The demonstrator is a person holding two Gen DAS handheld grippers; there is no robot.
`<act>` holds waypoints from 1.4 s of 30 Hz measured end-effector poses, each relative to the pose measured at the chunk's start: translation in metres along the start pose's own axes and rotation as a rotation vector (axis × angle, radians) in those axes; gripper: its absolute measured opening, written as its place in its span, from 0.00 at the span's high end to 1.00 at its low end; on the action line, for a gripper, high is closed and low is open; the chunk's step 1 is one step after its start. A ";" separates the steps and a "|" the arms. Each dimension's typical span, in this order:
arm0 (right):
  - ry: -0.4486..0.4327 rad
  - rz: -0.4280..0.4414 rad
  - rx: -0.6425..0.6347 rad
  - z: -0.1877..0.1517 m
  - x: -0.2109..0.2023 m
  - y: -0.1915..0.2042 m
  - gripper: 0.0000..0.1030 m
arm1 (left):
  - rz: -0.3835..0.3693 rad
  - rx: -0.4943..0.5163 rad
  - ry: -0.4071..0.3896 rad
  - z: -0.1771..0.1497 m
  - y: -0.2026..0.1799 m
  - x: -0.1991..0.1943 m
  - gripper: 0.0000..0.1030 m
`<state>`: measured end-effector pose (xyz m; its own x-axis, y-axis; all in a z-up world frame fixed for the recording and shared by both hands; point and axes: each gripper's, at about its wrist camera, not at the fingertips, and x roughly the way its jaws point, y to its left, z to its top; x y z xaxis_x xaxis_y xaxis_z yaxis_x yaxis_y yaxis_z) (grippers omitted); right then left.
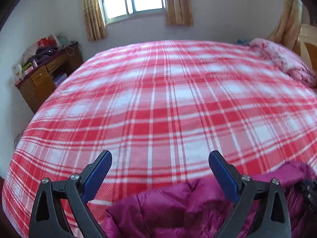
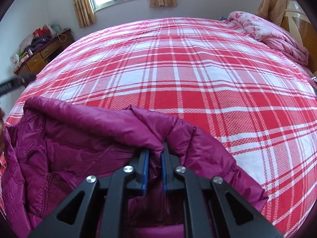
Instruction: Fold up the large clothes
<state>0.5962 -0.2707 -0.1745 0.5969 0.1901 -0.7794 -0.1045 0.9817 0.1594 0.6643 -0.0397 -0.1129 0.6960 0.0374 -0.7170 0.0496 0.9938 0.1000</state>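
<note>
The right claw [image 2: 155, 151] is clamped on a fold of the magenta puffer jacket [image 2: 83, 138], pinching the fabric between its blue pads; most of the jacket bunches to that claw's left and beneath it, at the near edge of the bed [image 2: 198, 79] with its red plaid cover. The left claw [image 1: 160, 158] hangs wide apart, holding nothing, with the jacket [image 1: 178, 204] crumpled below it and to its right.

jacket [image 2: 83, 138] cropped at frame bottom, desk clutter [image 1: 39, 53] indistinct
</note>
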 end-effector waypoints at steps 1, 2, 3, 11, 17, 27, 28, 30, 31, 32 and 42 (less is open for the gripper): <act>-0.001 0.003 0.001 0.000 0.000 0.000 0.90 | -0.013 0.014 0.007 -0.010 -0.002 0.001 0.04; -0.002 0.007 0.004 0.000 0.001 -0.001 0.90 | -0.009 0.033 0.020 -0.019 -0.006 0.001 0.04; -0.003 0.009 0.006 0.000 0.001 -0.001 0.90 | 0.003 0.054 0.034 -0.028 -0.008 0.002 0.04; -0.115 -0.027 0.050 -0.002 -0.042 -0.001 0.45 | 0.021 0.091 0.058 -0.059 -0.013 0.008 0.04; -0.193 0.002 0.063 0.031 -0.068 0.027 0.41 | 0.023 0.092 0.032 -0.062 -0.013 0.007 0.04; 0.032 0.008 -0.044 0.030 0.004 0.052 0.45 | -0.040 0.047 -0.107 -0.050 -0.011 -0.044 0.04; 0.028 0.006 -0.046 0.029 0.003 0.051 0.45 | -0.049 0.047 -0.139 -0.045 -0.015 -0.052 0.04; 0.026 0.008 -0.049 0.025 0.004 0.050 0.45 | -0.076 0.058 -0.155 -0.038 -0.026 -0.058 0.04; 0.027 0.008 -0.052 0.024 0.003 0.049 0.45 | -0.096 0.070 -0.138 -0.036 -0.032 -0.055 0.04; 0.026 0.006 -0.054 0.023 0.003 0.049 0.45 | -0.110 0.076 -0.123 -0.035 -0.037 -0.051 0.04; -0.003 0.006 -0.067 0.014 0.009 0.050 0.45 | -0.140 0.072 0.102 -0.070 -0.045 0.014 0.04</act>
<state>0.6077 -0.2202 -0.1652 0.5983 0.1963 -0.7769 -0.1609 0.9792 0.1236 0.6217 -0.0762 -0.1758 0.6028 -0.0870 -0.7931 0.1944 0.9801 0.0403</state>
